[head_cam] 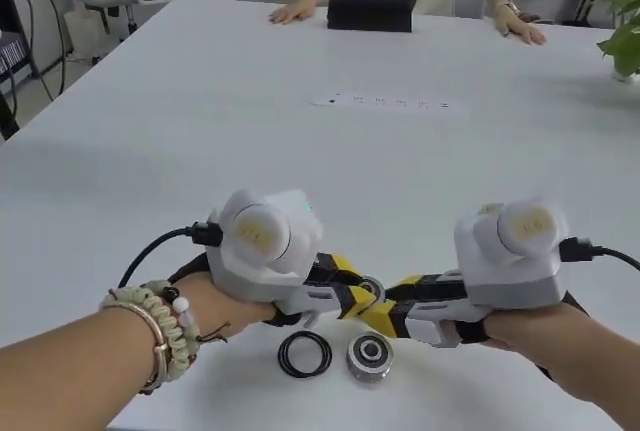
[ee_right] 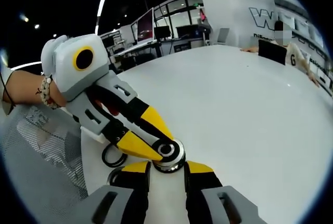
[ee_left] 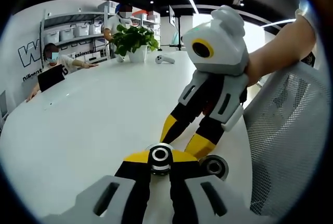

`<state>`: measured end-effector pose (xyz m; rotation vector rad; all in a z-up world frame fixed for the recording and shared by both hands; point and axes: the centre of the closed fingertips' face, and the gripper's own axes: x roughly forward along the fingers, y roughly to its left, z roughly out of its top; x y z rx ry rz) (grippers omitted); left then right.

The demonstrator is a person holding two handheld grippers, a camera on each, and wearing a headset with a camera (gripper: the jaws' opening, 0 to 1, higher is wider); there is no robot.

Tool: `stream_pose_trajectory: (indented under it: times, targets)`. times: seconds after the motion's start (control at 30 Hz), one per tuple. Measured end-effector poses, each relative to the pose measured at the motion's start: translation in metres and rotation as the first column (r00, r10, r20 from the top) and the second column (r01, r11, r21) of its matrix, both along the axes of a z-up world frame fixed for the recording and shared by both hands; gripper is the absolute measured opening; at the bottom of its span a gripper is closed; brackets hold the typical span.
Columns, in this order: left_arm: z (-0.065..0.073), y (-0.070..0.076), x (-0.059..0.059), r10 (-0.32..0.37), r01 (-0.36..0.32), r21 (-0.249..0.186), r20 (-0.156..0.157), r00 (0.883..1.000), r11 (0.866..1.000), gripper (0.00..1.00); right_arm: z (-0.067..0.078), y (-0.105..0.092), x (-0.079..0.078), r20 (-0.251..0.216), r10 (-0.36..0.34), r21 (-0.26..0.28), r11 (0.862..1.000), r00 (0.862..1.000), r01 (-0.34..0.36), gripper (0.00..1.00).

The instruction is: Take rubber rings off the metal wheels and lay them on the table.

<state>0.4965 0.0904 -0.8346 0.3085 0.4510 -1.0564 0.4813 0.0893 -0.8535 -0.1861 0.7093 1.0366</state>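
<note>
A small metal wheel (head_cam: 372, 291) hangs above the white table (head_cam: 300, 131), caught between both grippers. My left gripper (head_cam: 360, 297) comes in from the left and is shut on the wheel (ee_left: 159, 156). My right gripper (ee_right: 168, 168) meets it from the right, its yellow tips against opposite sides of the wheel's rim (ee_right: 169, 154). Below them, near the table's front edge, lie black rubber rings (head_cam: 304, 354) and a second metal wheel (head_cam: 370, 357), which stands bare beside the jaws (ee_left: 214, 166).
A person sits at the far side with hands on the table behind a black tablet (head_cam: 371, 6). A strip of small marks (head_cam: 390, 103) lies mid-table. A green plant (head_cam: 625, 36) stands at the right edge. A mesh chair (ee_left: 286, 146) is close behind.
</note>
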Motion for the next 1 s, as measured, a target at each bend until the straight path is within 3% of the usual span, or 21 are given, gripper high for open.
stream_pose_trajectory:
  times: [0.57, 0.63, 0.8, 0.93, 1.0]
  targets:
    - [-0.0001, -0.0004, -0.0005, 0.009, -0.009, -0.018, -0.003, 1.000, 1.000, 0.08, 0.0009, -0.0044, 0.0011, 0.059, 0.072, -0.050, 0.996, 0.996, -0.069, 0.13]
    - [-0.0001, -0.0004, -0.0006, 0.010, -0.010, -0.019, -0.003, 1.000, 1.000, 0.08, 0.0004, -0.0048, 0.0016, 0.044, 0.062, -0.049, 0.997, 0.997, -0.059, 0.12]
    - [-0.0003, -0.0003, -0.0003, 0.014, -0.014, -0.020, -0.005, 1.000, 1.000, 0.08, 0.0001, -0.0049, 0.0016, 0.057, 0.076, -0.064, 0.995, 0.995, -0.072, 0.10]
    - [-0.0005, -0.0005, -0.0003, 0.013, -0.013, -0.020, -0.005, 1.000, 1.000, 0.08, -0.0012, -0.0082, 0.0046, 0.076, 0.079, -0.084, 0.994, 0.994, -0.073, 0.00]
    - [-0.0006, -0.0004, -0.0003, 0.014, -0.014, -0.020, -0.005, 1.000, 1.000, 0.08, -0.0018, -0.0083, 0.0041, 0.066, 0.071, -0.081, 0.995, 0.995, -0.065, 0.00]
